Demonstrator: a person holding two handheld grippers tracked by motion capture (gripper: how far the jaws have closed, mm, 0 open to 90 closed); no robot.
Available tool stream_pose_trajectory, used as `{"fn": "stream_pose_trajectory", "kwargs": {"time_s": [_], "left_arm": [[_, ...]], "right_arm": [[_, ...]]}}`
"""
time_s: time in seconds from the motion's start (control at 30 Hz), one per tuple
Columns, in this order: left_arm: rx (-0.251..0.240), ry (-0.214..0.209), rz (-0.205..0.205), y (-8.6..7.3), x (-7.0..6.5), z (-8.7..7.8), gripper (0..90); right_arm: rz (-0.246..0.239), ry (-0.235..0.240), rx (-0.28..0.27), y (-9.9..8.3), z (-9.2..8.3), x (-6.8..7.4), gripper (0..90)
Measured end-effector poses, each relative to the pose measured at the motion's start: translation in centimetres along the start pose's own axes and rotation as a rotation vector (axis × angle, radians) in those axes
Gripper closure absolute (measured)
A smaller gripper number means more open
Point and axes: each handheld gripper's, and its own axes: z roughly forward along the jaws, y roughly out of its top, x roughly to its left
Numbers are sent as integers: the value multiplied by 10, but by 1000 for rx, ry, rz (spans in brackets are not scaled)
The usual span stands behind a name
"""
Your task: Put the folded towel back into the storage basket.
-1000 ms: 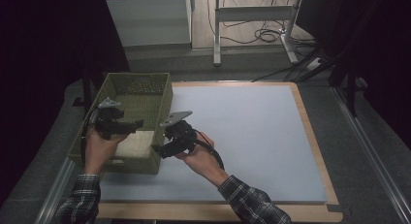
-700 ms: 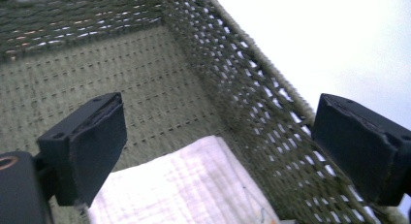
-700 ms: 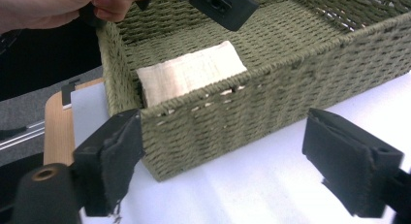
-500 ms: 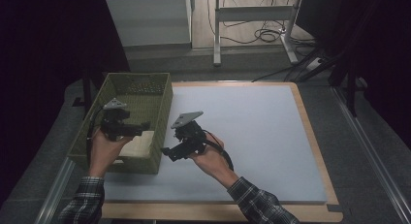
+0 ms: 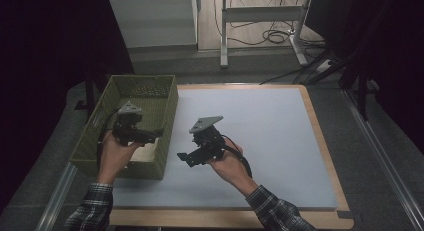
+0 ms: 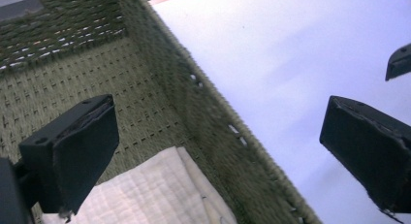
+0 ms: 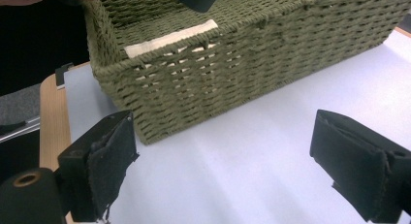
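Observation:
A green woven basket (image 5: pixel 170 98) stands on the left part of the pale blue mat (image 5: pixel 270 141). A folded cream cloth (image 5: pixel 149 152) lies in its near end, also seen in the left gripper view (image 6: pixel 155 190) and the right gripper view (image 7: pixel 169 37). My left gripper (image 5: pixel 152 135) hovers over the basket above the cloth. Its jaws have just been opening and stand wide with nothing between them (image 6: pixel 220 136). My right gripper (image 5: pixel 184 158) hangs over the mat just right of the basket, aimed at its wall (image 7: pixel 203 88). Its jaws have also just been opening and are empty (image 7: pixel 228 161).
The mat lies on a wooden board (image 5: pixel 322 141) with metal rails (image 5: pixel 385 161) along the sides. Table legs and cables (image 5: pixel 270 36) stand beyond the far edge. The right half of the mat is bare.
The right gripper has moved right, off the basket and out over the mat. The left gripper has shifted and risen a little above the cloth. Both pairs of jaws stand wider.

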Motion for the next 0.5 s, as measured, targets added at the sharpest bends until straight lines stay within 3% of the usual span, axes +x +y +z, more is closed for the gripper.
{"fn": "stream_pose_trajectory", "kwargs": {"time_s": [0.5], "left_arm": [[3, -29, 61, 8, -33, 10, 4]], "right_arm": [[23, -17, 16, -23, -19, -12, 75]]}}
